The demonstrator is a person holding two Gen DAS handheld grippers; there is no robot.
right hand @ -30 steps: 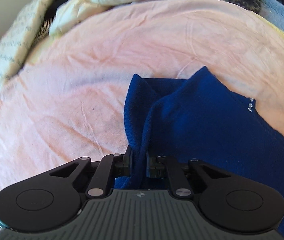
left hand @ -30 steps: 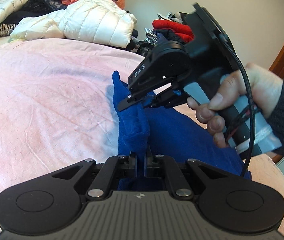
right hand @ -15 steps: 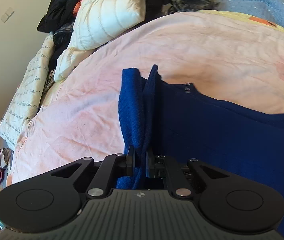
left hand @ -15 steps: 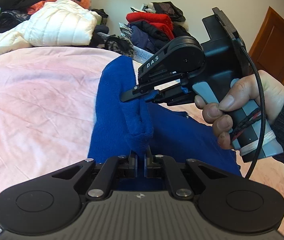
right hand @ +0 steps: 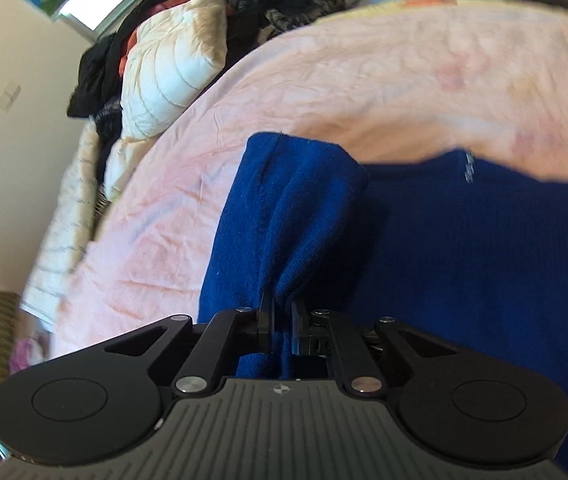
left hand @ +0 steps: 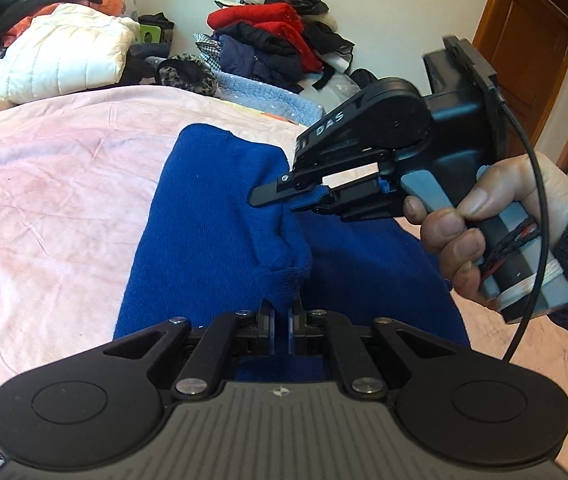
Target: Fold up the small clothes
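A small blue knit garment (left hand: 203, 232) lies on the pink bedspread (left hand: 51, 200); it also shows in the right wrist view (right hand: 464, 248). My left gripper (left hand: 281, 320) is shut on a raised fold of the blue fabric near its near edge. My right gripper (left hand: 279, 198) comes in from the right and is shut on the same folded edge further along; in its own view (right hand: 281, 312) the jaws pinch a ridge of blue cloth. The left part of the garment is folded over towards the right, held between both grippers.
A white puffer jacket (left hand: 63, 56) and dark clothes lie at the bed's far left. A pile of red and dark clothes (left hand: 271, 40) sits at the back. A brown wooden door (left hand: 532, 52) stands at the right. A blue knit blanket (left hand: 267, 92) lies behind the bedspread.
Both grippers have lifted the blue fold and carried it to the right across the garment; both views have tilted up and more of the room shows.
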